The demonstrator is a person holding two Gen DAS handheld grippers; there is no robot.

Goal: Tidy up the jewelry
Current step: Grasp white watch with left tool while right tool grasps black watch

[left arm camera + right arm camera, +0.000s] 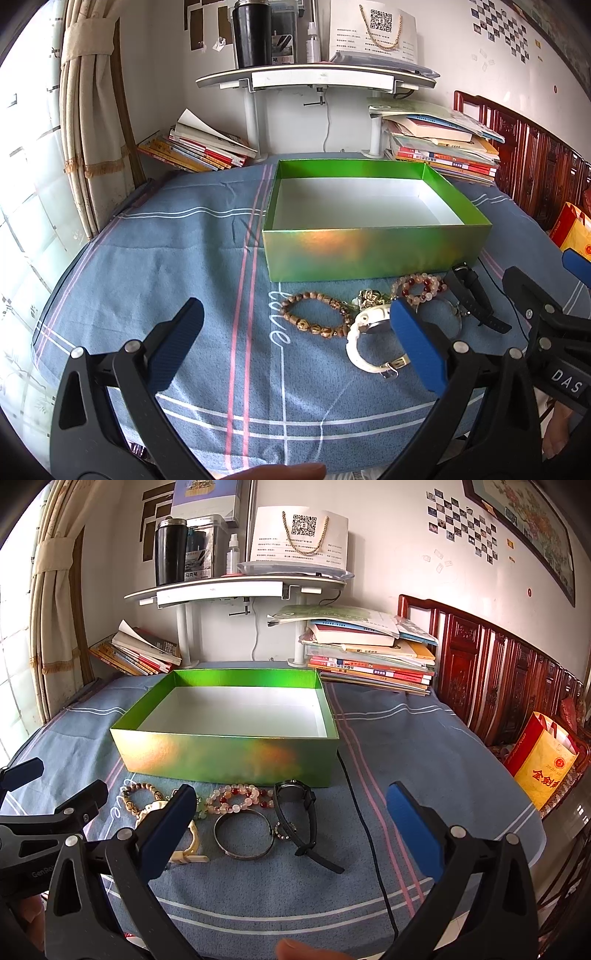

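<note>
Nothing is sitting in the box (225,751) yet; its white floor is showing bare at frame centre. All the jewelry is lying on the counter (424,746) just below the box: wood beads (316,314), white watch (364,341), pink beads (236,798), bangle (244,835), black watch (295,814). You are holding your left tool (295,345) and right tool (291,829) spread wide, gripping nothing. Every piece is waiting to go in.
</note>
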